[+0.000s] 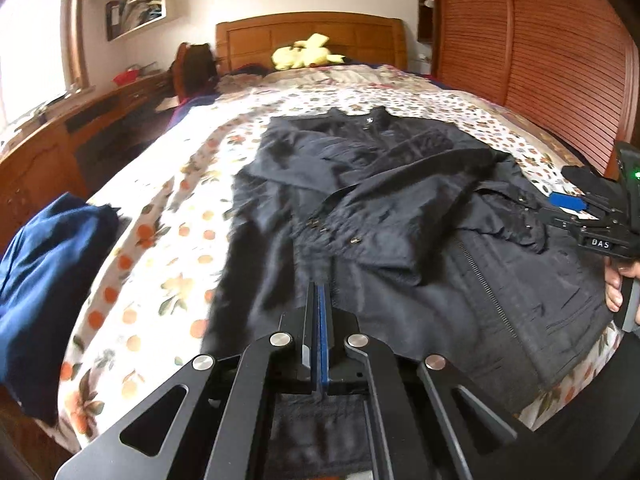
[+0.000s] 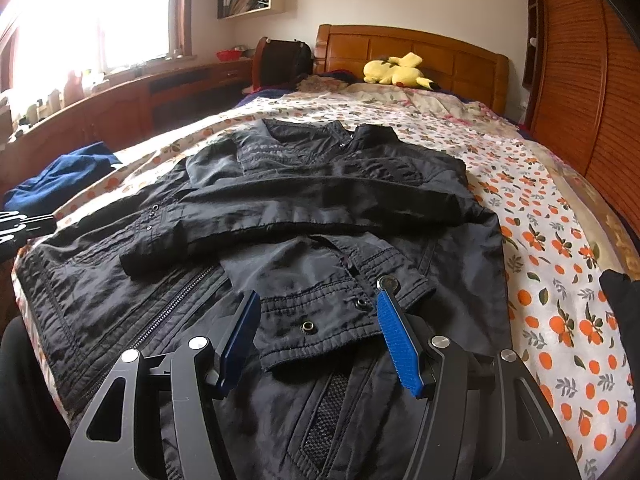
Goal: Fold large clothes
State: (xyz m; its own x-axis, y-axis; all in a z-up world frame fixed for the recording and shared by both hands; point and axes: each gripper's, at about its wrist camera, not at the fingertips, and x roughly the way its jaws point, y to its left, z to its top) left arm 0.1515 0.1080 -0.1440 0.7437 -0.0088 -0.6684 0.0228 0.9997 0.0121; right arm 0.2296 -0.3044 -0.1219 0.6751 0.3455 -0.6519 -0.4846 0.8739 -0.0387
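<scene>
A black jacket lies face up on the flowered bedspread, collar toward the headboard, both sleeves folded across its chest. My left gripper hovers over the jacket's near hem, its blue pads pressed together, and no cloth shows between them. It also shows at the far left edge of the right wrist view as the left gripper. My right gripper stands open above the jacket. The right sleeve's cuff lies between its fingers, untouched by the pads. A hand holds that gripper.
A dark blue garment lies heaped at the bed's left edge. A yellow plush toy rests by the wooden headboard. A slatted wardrobe lines the right side and a low wooden desk the left.
</scene>
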